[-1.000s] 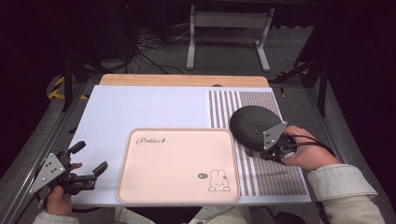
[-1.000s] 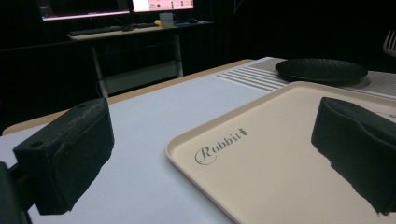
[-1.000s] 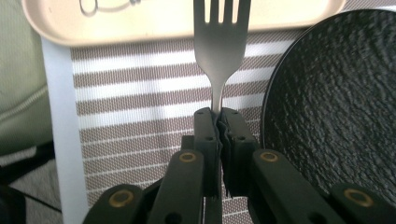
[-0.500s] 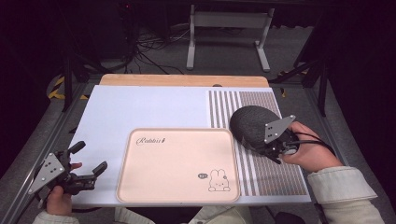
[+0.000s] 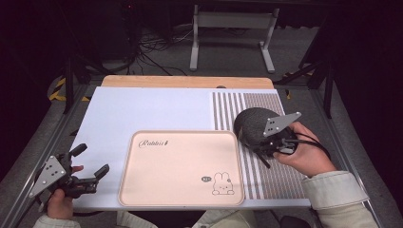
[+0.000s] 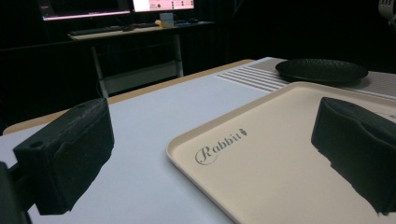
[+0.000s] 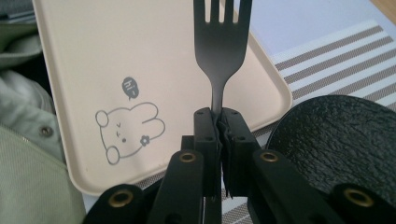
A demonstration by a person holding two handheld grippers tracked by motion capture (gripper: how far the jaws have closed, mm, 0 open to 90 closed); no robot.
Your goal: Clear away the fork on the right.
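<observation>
1. Right gripper (image 7: 219,122): closed tight on the handle of a black fork (image 7: 221,42), clamped just below the neck; tines standing straight out ahead of the jaws, over the beige tray (image 7: 140,56) in the right gripper view. In the high view, right gripper (image 5: 266,142) at the near edge of the black plate (image 5: 252,124), above the striped part of the mat.
2. Left gripper (image 5: 91,161): wide open, nothing between the pads; resting low at the near left corner of the table (image 5: 185,81), just beside the left edge of the tray (image 5: 180,166). From the left gripper view, tray rim (image 6: 187,156) and "Rabbit" lettering between the two jaws, plate (image 6: 322,70) well beyond.
3. Step in hand, by judgement: carrying the fork off the plate area toward the tray. Advice: keep the clamp firm and the handle in line with the jaws so the fork cannot pivot; lift clear of the plate rim and the raised tray lip before crossing; lower flat, tines away from the rabbit drawing (image 5: 222,183), then release.
4. Fork relative to gripper: held, head projecting forward past the fingertips, handle hidden between the pads.
5. Surroundings: pale mat (image 5: 142,114) with striped right band; a sleeve (image 5: 340,194) at the near right.
</observation>
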